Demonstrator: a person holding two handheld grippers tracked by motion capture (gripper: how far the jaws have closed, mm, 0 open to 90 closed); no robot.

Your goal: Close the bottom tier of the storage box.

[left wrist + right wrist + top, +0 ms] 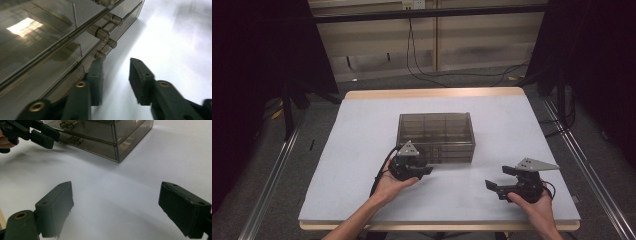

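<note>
High view: a smoky translucent drawer box [435,137] sits near the centre of the frame on a white table [362,130], long side across the picture, with several stacked drawers visible through its walls. The left gripper [424,170] sits just below the box's lower left corner, held by the person's left hand [391,186], jaws pointing right along the box's front face. The right gripper [497,183] is in the lower right of the frame, well apart from the box, held by the right hand [534,207], jaws pointing left over bare table. Left gripper view: the box front fills the upper left of the frame, a row of small round drawer knobs [101,32] running diagonally toward the upper centre. The jaws stand moderately apart with white table showing in the gap; nothing is gripped. The left-hand jaw lies right against the box's bottom edge just beneath the nearest knob; actual contact cannot be told. Right gripper view: the jaws stand wide apart at the lower corners of the frame, empty, bare table between them. The box corner shows at upper centre, and the left gripper enters at the upper left, tips at the lower drawer front.
</note>
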